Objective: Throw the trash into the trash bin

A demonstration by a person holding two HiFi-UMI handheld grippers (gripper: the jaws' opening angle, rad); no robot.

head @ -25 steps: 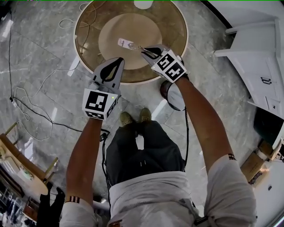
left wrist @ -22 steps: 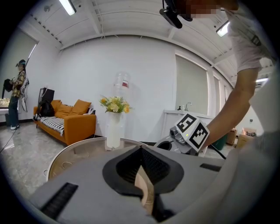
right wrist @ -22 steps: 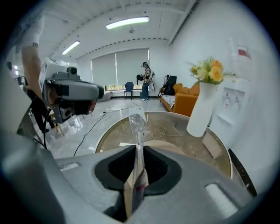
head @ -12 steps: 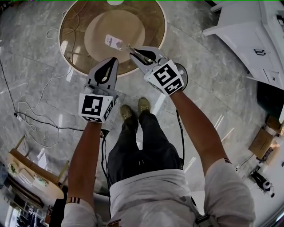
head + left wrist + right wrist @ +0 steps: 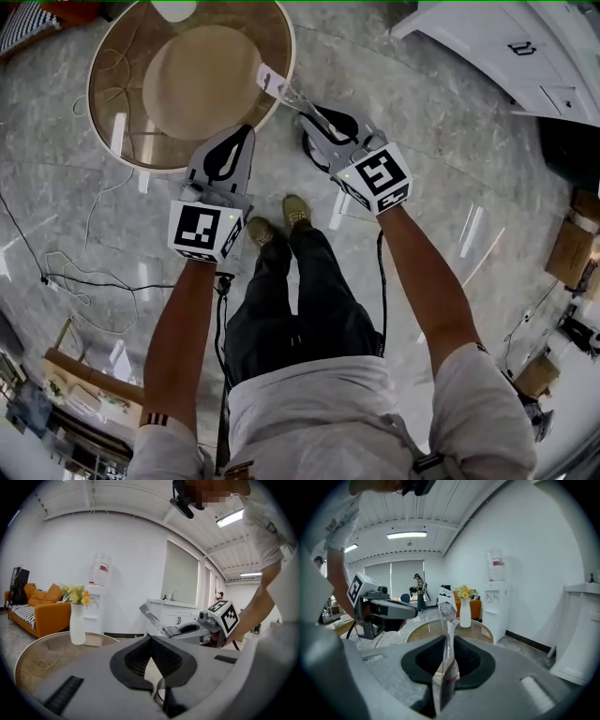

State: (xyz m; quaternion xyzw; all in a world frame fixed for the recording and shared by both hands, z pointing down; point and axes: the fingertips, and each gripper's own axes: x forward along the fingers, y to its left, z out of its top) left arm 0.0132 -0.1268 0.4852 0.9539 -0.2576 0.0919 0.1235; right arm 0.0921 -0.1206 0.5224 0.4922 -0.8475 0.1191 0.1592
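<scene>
Swung off the table [image 5: 111, 141] now, right claw [image 5: 300, 109], opening slightly, pinches a clear wrapper [image 5: 273, 82]; left claw [image 5: 246, 133] is closed, empty.

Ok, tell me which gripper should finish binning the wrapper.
Right. The right gripper pinches the wrapper, with its jaws opening slightly; the left gripper is shut and empty.

Vase [image 5: 77, 623] on table [image 5: 29, 654]; sofa [image 5: 43, 617] apparently behind.

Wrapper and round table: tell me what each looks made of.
Wrapper: probably thin clear plastic film, glossy; the room shows through its crinkled top. Round table: seemingly a glass top with a pale rim; lights reflect in it, tan base visible beneath.
</scene>
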